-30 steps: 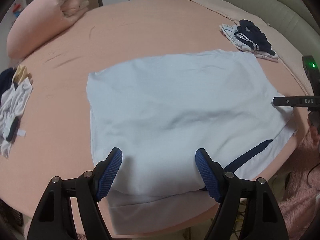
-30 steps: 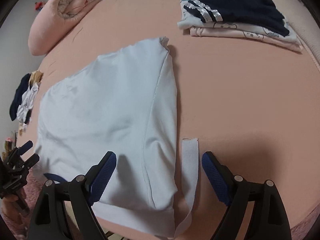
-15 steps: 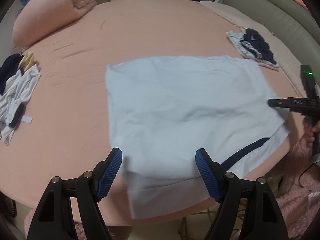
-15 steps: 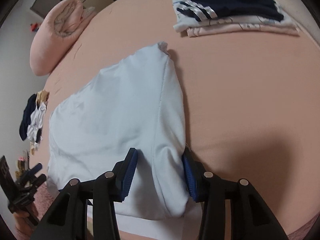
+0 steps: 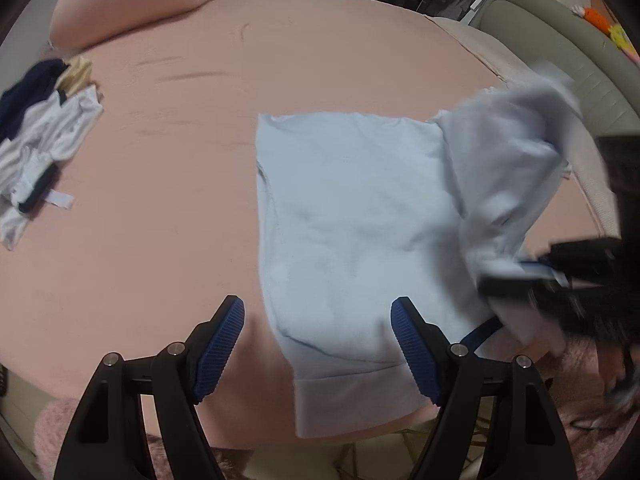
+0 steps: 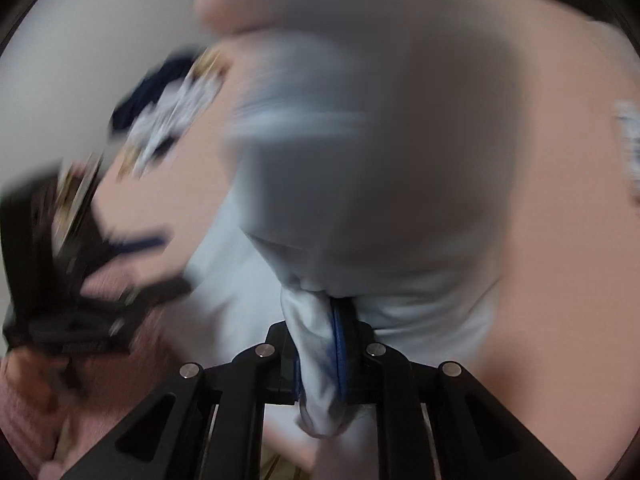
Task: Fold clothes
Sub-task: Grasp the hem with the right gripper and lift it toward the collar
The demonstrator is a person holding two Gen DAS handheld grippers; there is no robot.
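A pale blue garment lies spread on the pink bed, its hem hanging over the near edge. My left gripper hovers open above the garment's near left corner, gripping nothing. My right gripper, blurred, has the garment's right side lifted and swung over towards the middle. In the right wrist view a bunch of the garment is pinched between the blue pads of the right gripper, whose jaws are opening slightly, and the raised cloth fills most of that view.
A heap of white and navy clothes lies at the bed's left. A rolled pink blanket sits at the far left, and a grey-green padded rim curves along the far right. The bed's near edge is just under my grippers.
My right gripper closed on the garment's right edge, then lifted it and swept it leftwards over the garment. My left gripper shifted left, so the garment now sits further right in its view.
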